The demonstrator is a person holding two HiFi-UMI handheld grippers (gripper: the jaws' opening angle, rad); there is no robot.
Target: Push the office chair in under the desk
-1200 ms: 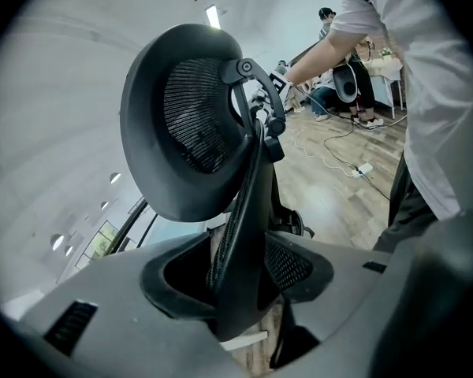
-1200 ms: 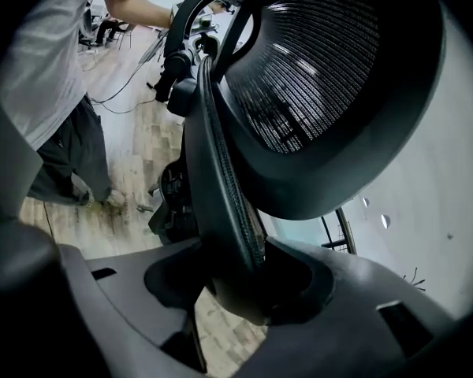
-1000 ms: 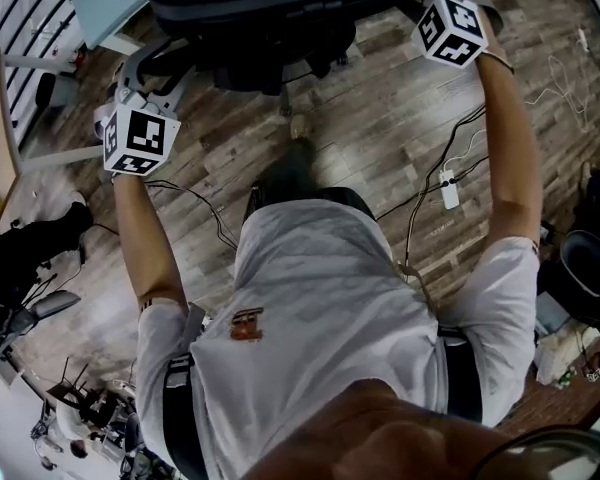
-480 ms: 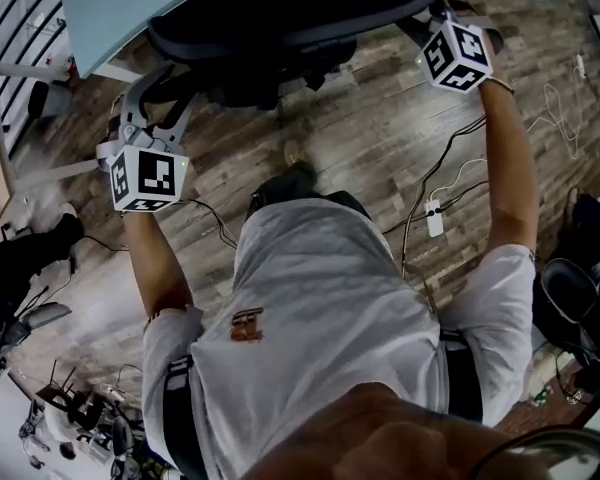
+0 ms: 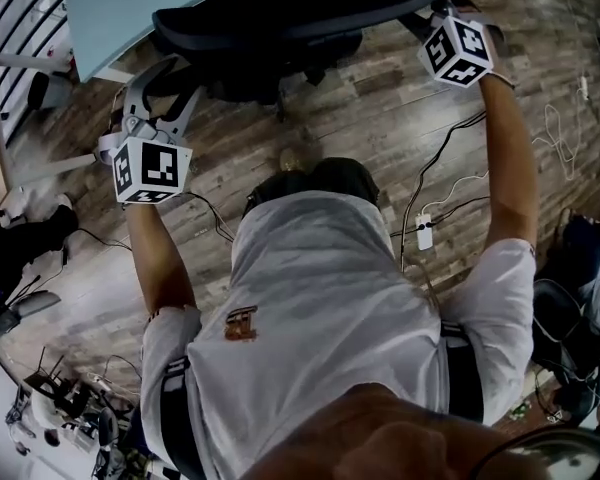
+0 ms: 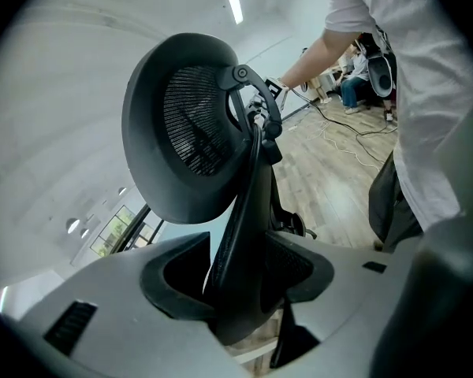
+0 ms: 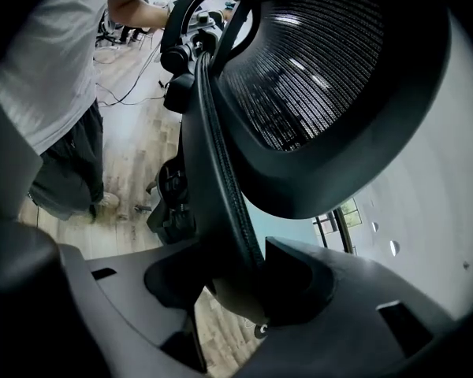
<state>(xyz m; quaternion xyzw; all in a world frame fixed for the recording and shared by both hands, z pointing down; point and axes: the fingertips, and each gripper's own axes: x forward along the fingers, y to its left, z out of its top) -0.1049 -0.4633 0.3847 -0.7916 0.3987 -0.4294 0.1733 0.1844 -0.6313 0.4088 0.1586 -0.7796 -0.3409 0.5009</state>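
Note:
A black mesh office chair (image 5: 270,23) stands at the top of the head view, its back toward me and its seat partly under the light blue desk (image 5: 120,3). My left gripper (image 5: 168,76) holds the left edge of the chair back; in the left gripper view the black frame (image 6: 248,172) runs between the jaws of that gripper (image 6: 248,242), tilted, touching both pads. My right gripper (image 5: 427,16) is shut on the right edge; the frame (image 7: 217,172) fills the gap between the jaws of this gripper (image 7: 236,258). Mesh (image 7: 315,77) rises above.
Wooden plank floor with loose cables and a white power strip (image 5: 421,233) to my right. A white desk leg (image 5: 50,163) lies at the left, with dark equipment (image 5: 20,248) beyond it. Bags and a dark chair (image 5: 575,308) crowd the right edge.
The chair has slid further under the desk and I have stepped forward after it. Both grippers kept their hold on the chair back's edges.

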